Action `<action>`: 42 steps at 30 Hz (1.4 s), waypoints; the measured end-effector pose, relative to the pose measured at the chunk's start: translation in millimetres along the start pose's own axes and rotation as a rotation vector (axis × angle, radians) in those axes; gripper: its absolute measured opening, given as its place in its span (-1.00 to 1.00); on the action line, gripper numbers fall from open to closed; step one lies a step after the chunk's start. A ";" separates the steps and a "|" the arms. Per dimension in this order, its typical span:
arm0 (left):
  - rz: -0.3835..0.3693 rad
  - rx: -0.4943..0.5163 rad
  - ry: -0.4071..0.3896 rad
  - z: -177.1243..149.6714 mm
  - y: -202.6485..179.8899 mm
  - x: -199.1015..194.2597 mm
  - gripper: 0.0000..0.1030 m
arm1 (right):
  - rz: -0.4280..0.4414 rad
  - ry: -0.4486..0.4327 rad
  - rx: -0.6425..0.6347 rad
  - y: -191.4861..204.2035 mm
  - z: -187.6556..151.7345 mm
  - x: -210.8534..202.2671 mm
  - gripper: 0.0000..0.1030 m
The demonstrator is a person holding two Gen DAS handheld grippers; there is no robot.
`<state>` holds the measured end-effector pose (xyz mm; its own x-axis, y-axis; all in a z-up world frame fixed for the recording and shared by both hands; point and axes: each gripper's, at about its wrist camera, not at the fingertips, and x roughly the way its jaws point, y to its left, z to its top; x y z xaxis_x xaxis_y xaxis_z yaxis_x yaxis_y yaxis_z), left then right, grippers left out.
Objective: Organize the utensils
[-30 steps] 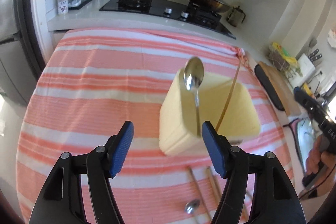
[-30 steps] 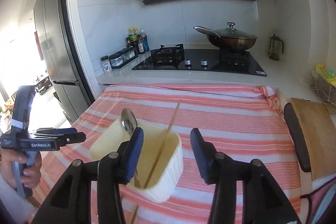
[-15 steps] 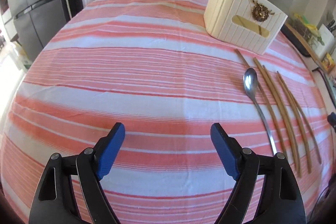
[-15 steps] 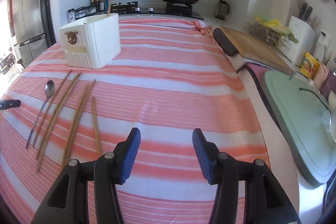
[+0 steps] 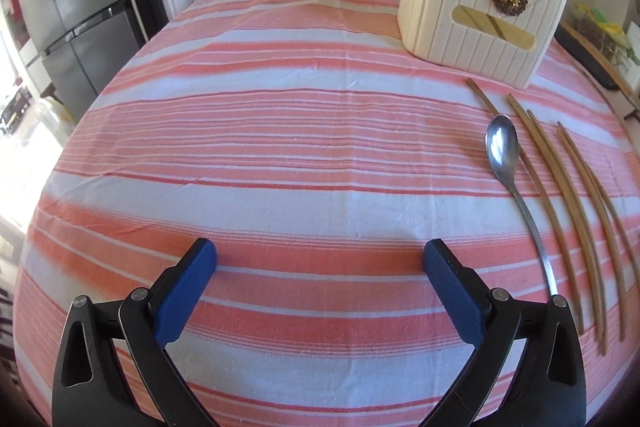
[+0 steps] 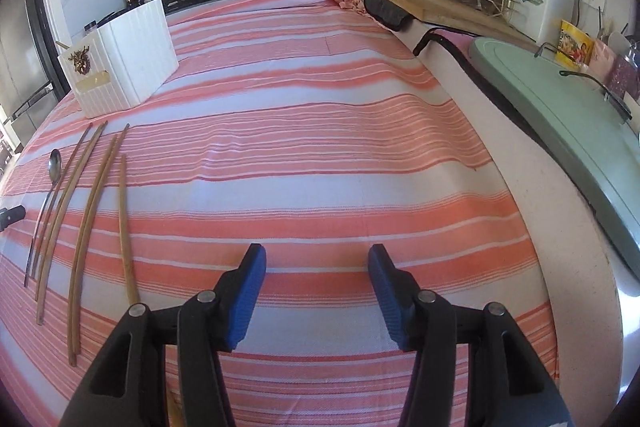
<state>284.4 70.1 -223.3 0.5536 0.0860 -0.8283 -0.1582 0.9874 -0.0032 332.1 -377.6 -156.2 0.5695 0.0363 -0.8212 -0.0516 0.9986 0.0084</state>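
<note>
Utensils lie on the striped cloth (image 5: 280,155): a spoon (image 5: 505,157) and wooden chopsticks (image 5: 560,187) side by side, ahead and to the right of my left gripper (image 5: 320,263), and off to the left of my right gripper (image 6: 317,261). Both grippers hang released and empty above the cloth. The cream holder (image 5: 476,15) stands just beyond the chopstick tips. Against half a second ago, my left view sits slightly nearer the holder, and the utensils lie unchanged.
</note>
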 end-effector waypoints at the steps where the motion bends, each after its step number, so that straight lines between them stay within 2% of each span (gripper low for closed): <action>1: 0.004 -0.011 0.007 0.6 -0.2 0.5 0.99 | 0.003 0.000 -0.003 0.7 0.0 0.4 0.14; 6: 0.006 -0.044 0.024 1.6 -2.0 1.8 0.99 | 0.001 0.002 -0.010 3.0 -0.4 1.2 0.17; 13: 0.005 -0.023 0.035 -1.7 -3.1 -0.1 0.99 | 0.016 -0.002 0.005 0.0 -0.5 1.4 0.17; 18: -0.020 0.019 0.090 2.9 -3.4 2.1 0.99 | 0.006 0.000 -0.003 0.8 -0.8 1.7 0.17; 23: -0.021 0.009 0.049 -0.4 -3.5 1.2 0.99 | 0.004 0.000 -0.006 1.2 -1.0 1.9 0.18; 42: 0.024 -0.048 0.002 -2.8 -4.6 -0.7 0.99 | 0.002 0.000 -0.012 2.3 -1.2 2.3 0.21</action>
<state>282.4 65.1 -224.3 0.5475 0.1091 -0.8297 -0.2102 0.9776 -0.0102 332.3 -375.2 -158.8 0.5693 0.0381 -0.8213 -0.0622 0.9981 0.0032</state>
